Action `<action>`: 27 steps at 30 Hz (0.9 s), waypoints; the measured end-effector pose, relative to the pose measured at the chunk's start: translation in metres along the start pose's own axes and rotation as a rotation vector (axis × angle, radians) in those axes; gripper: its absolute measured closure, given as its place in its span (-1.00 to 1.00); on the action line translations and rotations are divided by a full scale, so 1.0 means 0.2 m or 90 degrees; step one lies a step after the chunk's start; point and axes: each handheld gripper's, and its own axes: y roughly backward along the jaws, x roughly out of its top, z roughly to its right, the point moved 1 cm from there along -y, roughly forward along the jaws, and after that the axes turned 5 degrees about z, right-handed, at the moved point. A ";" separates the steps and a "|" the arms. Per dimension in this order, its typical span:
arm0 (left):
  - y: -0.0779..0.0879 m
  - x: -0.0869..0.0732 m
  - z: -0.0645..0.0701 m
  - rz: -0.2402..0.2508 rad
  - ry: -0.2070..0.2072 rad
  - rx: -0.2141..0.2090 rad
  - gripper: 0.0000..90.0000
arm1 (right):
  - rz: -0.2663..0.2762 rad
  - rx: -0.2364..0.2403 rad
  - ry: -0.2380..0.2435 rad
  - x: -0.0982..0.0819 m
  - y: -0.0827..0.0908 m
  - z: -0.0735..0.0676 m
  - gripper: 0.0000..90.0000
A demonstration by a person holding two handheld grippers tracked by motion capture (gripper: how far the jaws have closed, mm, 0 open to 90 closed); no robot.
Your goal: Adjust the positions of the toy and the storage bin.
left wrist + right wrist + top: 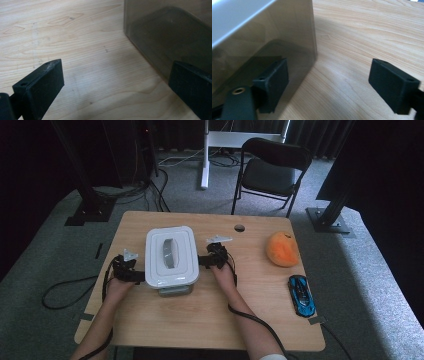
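High view: a white box with a lid [171, 255] sits on the wooden table [200, 320], a bit left of the middle. The lid has a grey handle [169, 252] on top. The box is well away from the table's back edge and front edge. The left gripper [136, 276] is at the box's left side, down low near the front corner. The right gripper [202, 261] is at the box's right side, abt halfway along. Both hands come up from the bottom. To the right there is lots of bare wood, then an orange plush toy [282, 249] and a blue toy car [301, 295] near the right edge, well apart from the box. A small round hole [239, 228] is near the back edge. A black chair [272, 170] stands on the carpet behind the table.

Left gripper view: the two black jaws stand wide apart. The see-thru box wall [170, 37] fills the top right, w/ its corner edge coming down to the wood. The right jaw is just beside that wall; can't tell if it touches. The left jaw has only bare wood round it. Nothing is pinched.

Right gripper view: jaws spread wide here too. The box wall [262, 42] is on the left, w/ the white lid rim above it. The left jaw is right up by the wall, the right jaw is over open wood. The box corner edge is between them but the pads don't squeeze it.
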 end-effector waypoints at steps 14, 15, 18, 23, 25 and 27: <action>0.02 0.01 0.13 -0.002 -0.002 -0.022 -0.99 | -0.009 0.022 0.036 -0.03 0.07 0.07 -0.49; 0.02 0.02 0.15 -0.001 -0.003 -0.022 -0.99 | -0.013 0.030 0.037 -0.04 0.09 0.08 -0.48; 0.03 0.02 0.18 -0.001 -0.007 -0.028 -0.99 | -0.022 0.034 0.046 -0.05 0.10 0.10 -0.48; 0.03 0.03 0.21 0.000 -0.006 -0.036 -0.99 | -0.026 0.039 0.055 -0.06 0.13 0.12 -0.47; 0.03 0.03 0.23 0.000 -0.010 -0.035 -0.99 | -0.027 0.037 0.061 -0.06 0.14 0.12 -0.47; 0.04 0.03 0.25 0.000 -0.012 -0.040 -0.99 | -0.029 0.036 0.061 -0.07 0.16 0.13 -0.47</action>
